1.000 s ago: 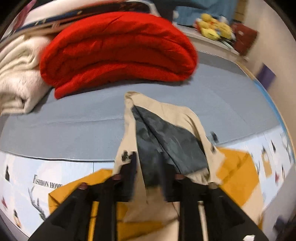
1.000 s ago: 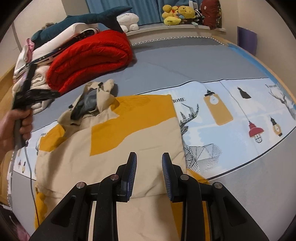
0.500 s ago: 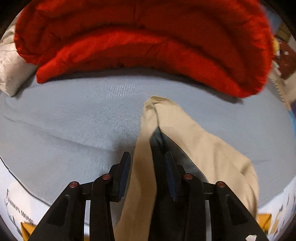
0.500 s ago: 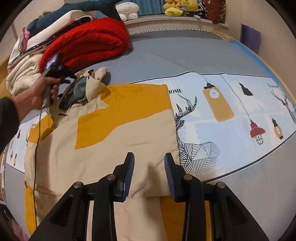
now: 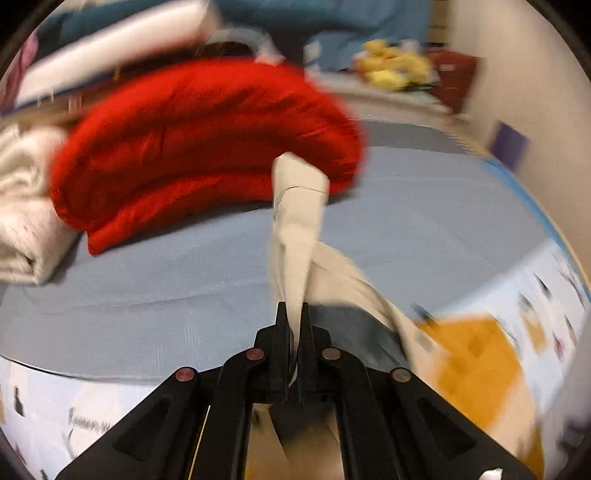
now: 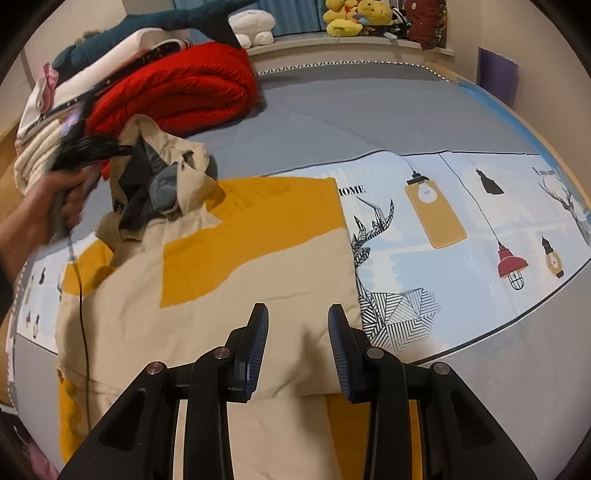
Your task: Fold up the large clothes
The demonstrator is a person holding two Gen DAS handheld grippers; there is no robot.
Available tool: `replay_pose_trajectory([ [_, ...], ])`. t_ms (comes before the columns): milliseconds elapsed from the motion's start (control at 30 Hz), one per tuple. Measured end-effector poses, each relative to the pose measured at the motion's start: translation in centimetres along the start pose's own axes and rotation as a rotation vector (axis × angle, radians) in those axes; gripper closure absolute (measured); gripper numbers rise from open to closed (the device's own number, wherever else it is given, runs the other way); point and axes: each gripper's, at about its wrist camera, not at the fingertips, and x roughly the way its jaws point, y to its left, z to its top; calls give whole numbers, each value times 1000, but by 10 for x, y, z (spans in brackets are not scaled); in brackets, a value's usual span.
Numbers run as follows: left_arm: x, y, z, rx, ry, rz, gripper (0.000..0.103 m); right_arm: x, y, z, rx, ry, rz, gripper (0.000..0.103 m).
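Note:
A beige and mustard-yellow hooded jacket (image 6: 236, 280) lies partly folded on the bed. Its hood (image 6: 162, 173), beige with grey lining, is at the far left. My left gripper (image 5: 293, 314) is shut on the hood's beige edge (image 5: 295, 221) and holds it lifted off the bed; it also shows in the right wrist view (image 6: 122, 151). My right gripper (image 6: 297, 325) is open and empty, hovering over the jacket's near folded edge.
A folded red blanket (image 6: 177, 88) and cream bedding (image 5: 18, 206) are stacked at the far left of the bed. A grey sheet (image 6: 351, 110) and a printed cover (image 6: 461, 229) lie to the right. Plush toys (image 6: 351, 14) sit on the far ledge.
My left gripper closed on the hood's edge and lifted it up and back. The right gripper moved slightly nearer the jacket's folded edge, staying open.

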Motion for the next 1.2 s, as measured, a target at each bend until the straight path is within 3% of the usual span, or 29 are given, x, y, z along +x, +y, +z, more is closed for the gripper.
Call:
replay_pose_trajectory([
  [100, -76, -39, -50, 59, -55, -61, 102, -12, 6, 0, -10, -31, 23, 68],
  [167, -112, -56, -93, 60, -57, -59, 102, -21, 8, -1, 1, -58, 48, 68],
  [267, -143, -69, -149, 16, -39, -65, 102, -29, 8, -3, 44, -75, 105, 68],
  [400, -161, -82, -226, -115, 65, -76, 101, -33, 18, -9, 34, -89, 174, 68],
  [467, -168, -91, -247, -105, 63, -74, 97, -32, 22, -12, 39, -81, 209, 68],
  [600, -168, -85, -250, -105, 108, -12, 90, -24, 33, -19, 42, -58, 279, 68],
  [667, -170, -69, -247, -187, 72, -24, 74, -19, 38, -22, 34, -46, 290, 68],
  [700, -166, -55, -246, -248, 58, -30, 60, -15, 42, -23, 29, -37, 290, 68],
  [767, -148, -23, -247, -397, 67, -40, 61, -8, 50, -26, 19, -17, 298, 68],
  [867, -109, 8, -250, -561, 132, -139, 61, 1, 60, -28, 12, 6, 319, 68],
  [967, -85, 22, -262, -689, 172, -190, 61, 8, 72, -31, -17, 22, 333, 68],
  [1100, -67, 20, -268, -755, 188, -226, 67, 16, 84, -35, -51, 40, 355, 68],
  [1200, -77, 7, -255, -690, 129, -218, 101, 19, 86, -34, -57, 43, 363, 68],
])
